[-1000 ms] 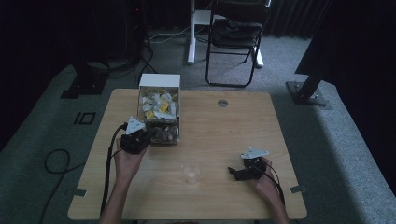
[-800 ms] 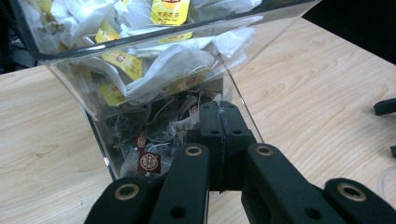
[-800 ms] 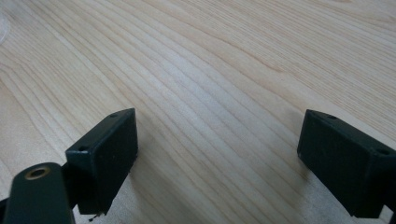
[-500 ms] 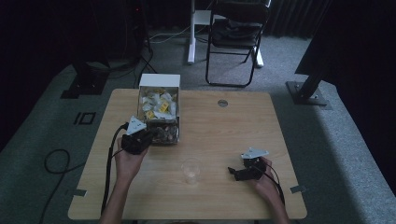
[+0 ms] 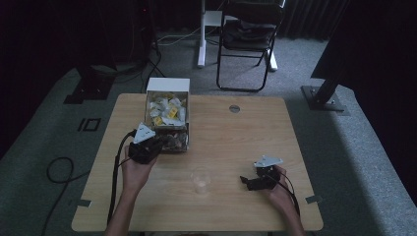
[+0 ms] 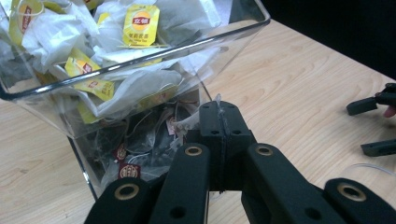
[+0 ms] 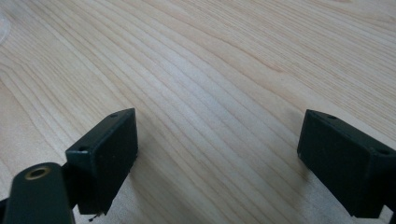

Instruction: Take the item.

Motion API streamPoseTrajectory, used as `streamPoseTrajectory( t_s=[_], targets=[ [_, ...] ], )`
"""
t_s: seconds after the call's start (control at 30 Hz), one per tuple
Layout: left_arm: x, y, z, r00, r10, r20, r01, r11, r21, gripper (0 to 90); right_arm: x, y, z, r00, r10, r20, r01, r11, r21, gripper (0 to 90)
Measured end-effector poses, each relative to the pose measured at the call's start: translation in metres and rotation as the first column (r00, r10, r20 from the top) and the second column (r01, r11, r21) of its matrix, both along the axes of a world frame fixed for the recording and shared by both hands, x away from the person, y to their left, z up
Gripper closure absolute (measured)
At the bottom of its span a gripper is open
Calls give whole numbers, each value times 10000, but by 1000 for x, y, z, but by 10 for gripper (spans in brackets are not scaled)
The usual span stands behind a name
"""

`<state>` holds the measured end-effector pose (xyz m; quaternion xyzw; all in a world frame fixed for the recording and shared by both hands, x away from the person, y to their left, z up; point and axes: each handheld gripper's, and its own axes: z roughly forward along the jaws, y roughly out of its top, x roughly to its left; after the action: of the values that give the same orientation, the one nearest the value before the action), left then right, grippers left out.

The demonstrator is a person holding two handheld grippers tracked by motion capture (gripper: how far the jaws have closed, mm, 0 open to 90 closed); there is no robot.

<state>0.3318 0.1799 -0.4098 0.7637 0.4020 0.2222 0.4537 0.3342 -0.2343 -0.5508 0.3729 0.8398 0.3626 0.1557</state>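
Black left gripper (image 6: 219,122) pinches tea bag (image 6: 189,122) at clear box (image 6: 140,56)

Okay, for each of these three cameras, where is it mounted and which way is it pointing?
High view: above the person's side, looking forward and down on the table; both forearms and tools show.
Left gripper view: on the left tool, facing the clear box of tea bags; its jaws are shut on a tea bag's edge.
Right gripper view: on the right tool, facing bare tabletop; jaws open.
Shared: high and left views both show the box and the right tool.
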Motion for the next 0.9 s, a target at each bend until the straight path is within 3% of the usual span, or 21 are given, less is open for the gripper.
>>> streamPoseTrajectory(
  t_s=[0.9],
  targets=[
    [-17, -11, 11, 9978, -644, 161, 647, 9977, -211, 900, 0, 0, 0, 10000, 12, 11, -12, 10000, -12, 121]
  ],
)
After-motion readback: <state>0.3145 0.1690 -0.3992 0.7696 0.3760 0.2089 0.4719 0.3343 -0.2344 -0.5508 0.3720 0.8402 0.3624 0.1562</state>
